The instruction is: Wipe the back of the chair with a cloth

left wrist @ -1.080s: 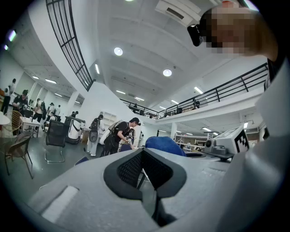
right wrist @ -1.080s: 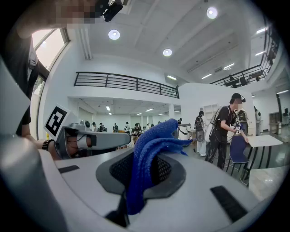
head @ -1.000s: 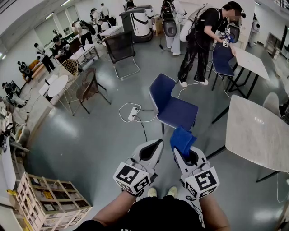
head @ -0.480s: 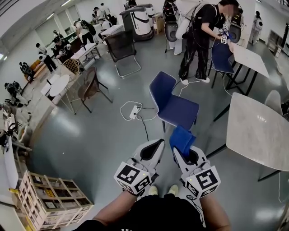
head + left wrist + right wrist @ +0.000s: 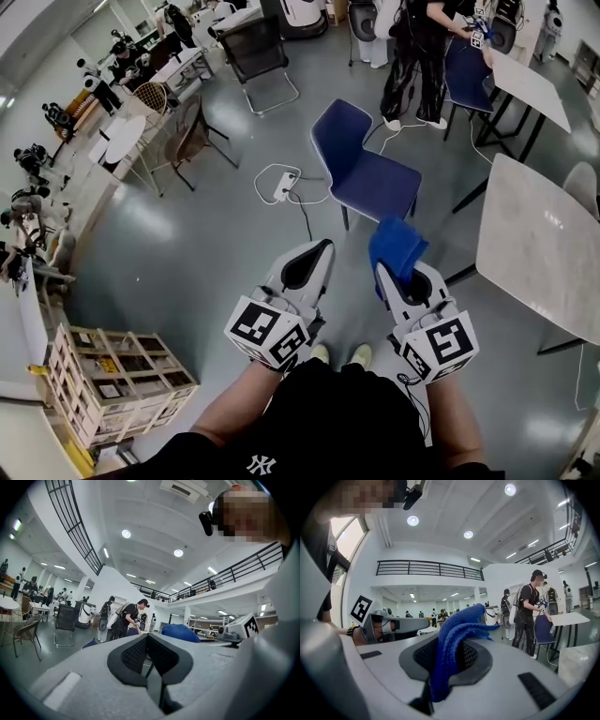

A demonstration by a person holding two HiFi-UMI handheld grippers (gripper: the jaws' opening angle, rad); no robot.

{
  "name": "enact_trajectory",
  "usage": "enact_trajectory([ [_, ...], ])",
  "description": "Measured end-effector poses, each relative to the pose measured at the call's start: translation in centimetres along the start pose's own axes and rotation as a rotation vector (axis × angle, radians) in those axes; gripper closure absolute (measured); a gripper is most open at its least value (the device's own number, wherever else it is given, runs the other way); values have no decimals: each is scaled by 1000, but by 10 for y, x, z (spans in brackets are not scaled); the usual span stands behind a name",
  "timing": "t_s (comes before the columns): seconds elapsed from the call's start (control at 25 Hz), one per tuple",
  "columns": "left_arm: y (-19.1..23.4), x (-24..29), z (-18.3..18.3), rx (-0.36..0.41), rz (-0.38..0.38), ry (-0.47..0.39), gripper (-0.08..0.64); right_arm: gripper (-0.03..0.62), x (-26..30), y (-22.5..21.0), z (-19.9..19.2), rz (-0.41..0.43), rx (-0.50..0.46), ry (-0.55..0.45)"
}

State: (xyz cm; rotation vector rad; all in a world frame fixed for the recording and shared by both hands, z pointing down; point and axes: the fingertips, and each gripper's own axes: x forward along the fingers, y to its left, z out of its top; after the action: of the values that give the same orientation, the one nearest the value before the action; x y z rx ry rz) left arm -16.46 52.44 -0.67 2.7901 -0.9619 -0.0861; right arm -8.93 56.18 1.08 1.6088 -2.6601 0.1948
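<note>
A blue chair stands on the grey floor ahead of me, its back at the left and its seat at the right. My right gripper is shut on a blue cloth, which bunches up out of the jaws and hangs just short of the seat's near edge. The right gripper view shows the cloth pinched in that gripper. My left gripper is beside it, shut with nothing between its jaws. Neither gripper touches the chair.
A white marble table stands close on the right. A power strip with cables lies on the floor left of the chair. Wooden crates sit at lower left. A person works at another blue chair behind.
The view has tilted down and closed in on the chair. Both grippers have risen a little, and the right one has shifted right with the cloth still in it.
</note>
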Motion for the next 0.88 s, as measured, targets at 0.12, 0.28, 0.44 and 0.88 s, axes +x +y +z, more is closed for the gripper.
enact_trajectory([
  [0.12, -8, 4, -5, -2, 14, -2, 552, 532, -5, -4, -6, 9, 2, 9],
  [0.28, -9, 13, -12, -1, 28, 14, 552, 532, -1, -11, -13, 25, 6, 21],
  [0.44, 0, 21, -15, 0, 47, 19, 552, 532, 10, -18, -16, 47, 11, 18],
  [0.88, 83, 71, -13, 12, 67, -3, 552, 532, 102, -52, -19, 54, 25, 22],
])
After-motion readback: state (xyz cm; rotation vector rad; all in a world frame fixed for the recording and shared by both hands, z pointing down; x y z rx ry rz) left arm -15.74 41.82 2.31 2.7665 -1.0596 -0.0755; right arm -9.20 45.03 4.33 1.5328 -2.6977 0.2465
